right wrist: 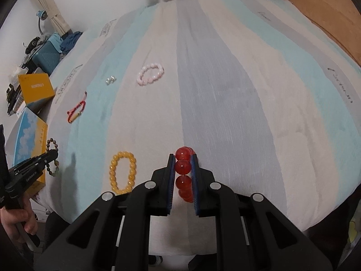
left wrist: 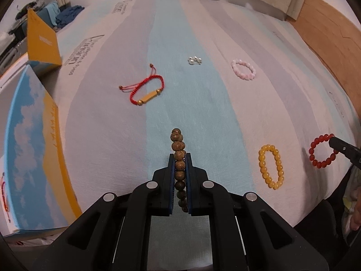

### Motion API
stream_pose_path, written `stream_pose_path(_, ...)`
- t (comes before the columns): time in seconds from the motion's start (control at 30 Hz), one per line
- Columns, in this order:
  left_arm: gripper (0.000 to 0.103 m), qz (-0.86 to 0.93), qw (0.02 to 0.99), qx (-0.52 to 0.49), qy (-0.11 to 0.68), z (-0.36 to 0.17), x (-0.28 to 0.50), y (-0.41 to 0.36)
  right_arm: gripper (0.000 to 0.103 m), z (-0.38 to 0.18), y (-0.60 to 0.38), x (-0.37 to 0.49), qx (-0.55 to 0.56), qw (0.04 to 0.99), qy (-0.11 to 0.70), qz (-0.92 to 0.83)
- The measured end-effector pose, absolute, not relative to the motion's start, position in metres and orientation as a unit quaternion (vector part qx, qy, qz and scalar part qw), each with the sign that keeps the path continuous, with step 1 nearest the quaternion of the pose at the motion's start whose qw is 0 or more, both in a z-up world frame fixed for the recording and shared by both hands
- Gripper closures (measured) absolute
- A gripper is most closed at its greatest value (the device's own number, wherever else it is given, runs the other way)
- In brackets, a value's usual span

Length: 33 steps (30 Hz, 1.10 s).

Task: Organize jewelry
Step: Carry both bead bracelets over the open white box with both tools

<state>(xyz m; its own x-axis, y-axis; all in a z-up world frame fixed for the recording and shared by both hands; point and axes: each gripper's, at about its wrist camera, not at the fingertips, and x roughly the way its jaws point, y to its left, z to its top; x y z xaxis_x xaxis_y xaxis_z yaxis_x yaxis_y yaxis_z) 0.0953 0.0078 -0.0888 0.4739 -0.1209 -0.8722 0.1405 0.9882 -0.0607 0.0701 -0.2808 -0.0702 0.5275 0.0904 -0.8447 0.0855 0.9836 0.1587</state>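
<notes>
My left gripper (left wrist: 179, 158) is shut on a brown wooden bead bracelet (left wrist: 178, 144), held edge-on above the striped bedspread; it also shows in the right wrist view (right wrist: 52, 155). My right gripper (right wrist: 183, 159) is shut on a red bead bracelet (right wrist: 183, 166), also seen in the left wrist view (left wrist: 322, 150). On the bedspread lie a yellow bead bracelet (left wrist: 271, 166) (right wrist: 123, 172), a red cord bracelet with a gold tube (left wrist: 146, 90) (right wrist: 76, 111), a pink bead bracelet (left wrist: 243, 69) (right wrist: 150, 74) and small silver pieces (left wrist: 194, 60) (right wrist: 110, 80).
An open blue-and-orange box (left wrist: 33, 149) (right wrist: 31, 135) stands at the left edge of the bed, its orange lid (left wrist: 42, 43) upright. Clutter and a teal case (right wrist: 48, 55) sit beyond it. A wooden headboard (left wrist: 334, 29) runs along the right.
</notes>
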Motion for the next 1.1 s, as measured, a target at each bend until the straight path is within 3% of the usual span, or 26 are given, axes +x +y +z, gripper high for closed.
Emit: stream_pose_path(1.1, 0.096, -0.010, 0.873, 0.001, 0.487, -0.013, 0.088, 0.100, 0.090, 0.025, -0.137, 0.108, 0.022, 0.898, 0.436, 0.056)
